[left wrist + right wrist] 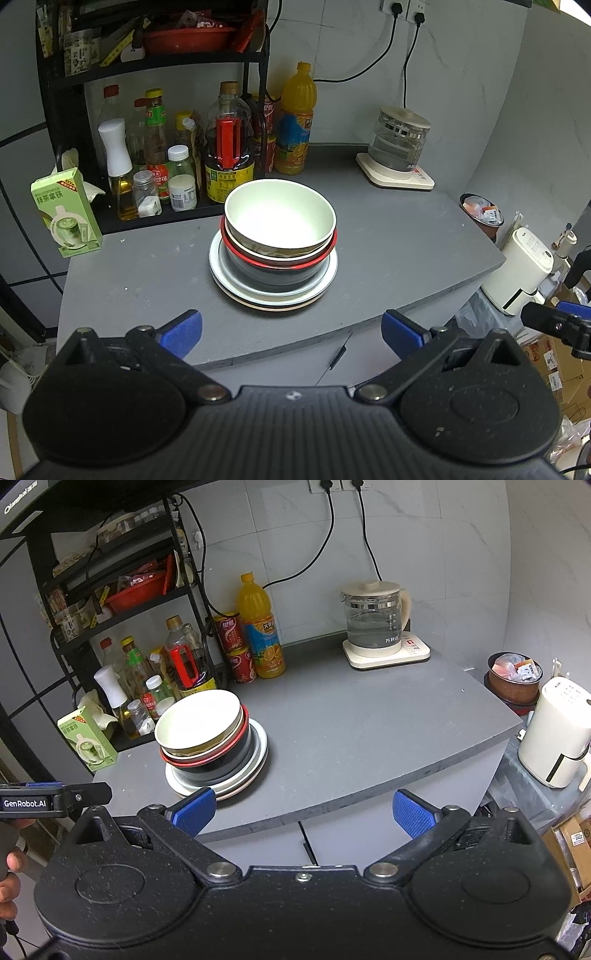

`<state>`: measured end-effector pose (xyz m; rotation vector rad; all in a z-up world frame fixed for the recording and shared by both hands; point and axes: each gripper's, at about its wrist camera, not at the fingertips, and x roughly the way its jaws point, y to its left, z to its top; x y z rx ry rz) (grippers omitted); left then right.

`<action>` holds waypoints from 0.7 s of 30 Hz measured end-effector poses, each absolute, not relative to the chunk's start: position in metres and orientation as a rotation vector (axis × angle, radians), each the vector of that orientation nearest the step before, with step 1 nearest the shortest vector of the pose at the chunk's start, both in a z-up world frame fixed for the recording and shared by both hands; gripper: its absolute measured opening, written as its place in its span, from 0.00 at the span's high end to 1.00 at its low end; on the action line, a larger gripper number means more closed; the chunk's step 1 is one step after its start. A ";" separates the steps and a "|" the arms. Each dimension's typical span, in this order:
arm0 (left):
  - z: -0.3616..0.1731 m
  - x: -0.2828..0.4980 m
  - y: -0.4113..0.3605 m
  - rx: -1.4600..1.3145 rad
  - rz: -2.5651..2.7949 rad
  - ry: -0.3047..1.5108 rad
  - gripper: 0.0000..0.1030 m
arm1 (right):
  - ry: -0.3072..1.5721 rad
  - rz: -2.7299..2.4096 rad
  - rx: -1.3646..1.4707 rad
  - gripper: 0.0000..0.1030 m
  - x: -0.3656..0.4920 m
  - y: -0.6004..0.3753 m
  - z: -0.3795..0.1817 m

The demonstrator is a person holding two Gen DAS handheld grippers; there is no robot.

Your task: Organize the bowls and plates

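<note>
One stack of dishes stands on the grey counter (388,251). On top is a cream bowl (279,216), nested in a red-rimmed bowl (236,249) and a dark bowl (277,277), all resting on white plates (266,295). My left gripper (291,332) hovers open at the counter's front edge, short of the stack, with nothing between its blue pads. The right wrist view shows the same cream bowl (197,720) and plates (240,786) at its left. My right gripper (303,812) is open and empty at the counter edge, its left pad (194,812) near the plates.
A black rack (66,96) with sauce and oil bottles (229,147) stands behind the stack. An orange juice bottle (295,122), red cans (236,650), a green carton (66,214) and a glass kettle (399,147) sit on the counter. A white appliance (554,734) stands off its right edge.
</note>
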<state>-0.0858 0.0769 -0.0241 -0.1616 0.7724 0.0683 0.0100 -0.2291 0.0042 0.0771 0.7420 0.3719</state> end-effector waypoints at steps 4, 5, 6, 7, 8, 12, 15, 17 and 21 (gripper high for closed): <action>-0.025 -0.084 0.075 -0.155 0.063 0.776 0.01 | 0.741 0.374 0.076 0.00 0.010 -0.230 0.004; -0.025 -0.084 0.074 -0.155 0.063 0.777 0.01 | 0.741 0.374 0.075 0.00 0.011 -0.231 0.003; -0.025 -0.084 0.074 -0.154 0.061 0.777 0.01 | 0.743 0.373 0.075 0.00 0.011 -0.231 0.003; -0.025 -0.084 0.073 -0.152 0.058 0.776 0.01 | 0.742 0.373 0.076 0.00 0.011 -0.231 0.003; -0.025 -0.083 0.072 -0.150 0.057 0.775 0.01 | 0.742 0.373 0.076 0.00 0.012 -0.231 0.003; -0.026 -0.081 0.073 -0.156 0.054 0.785 0.01 | 0.737 0.374 0.078 0.00 0.013 -0.232 0.004; -0.025 -0.081 0.072 -0.152 0.055 0.782 0.01 | 0.737 0.374 0.078 0.00 0.013 -0.232 0.004; -0.025 -0.081 0.071 -0.148 0.056 0.783 0.01 | 0.736 0.377 0.078 0.00 0.013 -0.232 0.004; -0.025 -0.081 0.071 -0.152 0.057 0.782 0.01 | 0.734 0.377 0.077 0.00 0.012 -0.232 0.005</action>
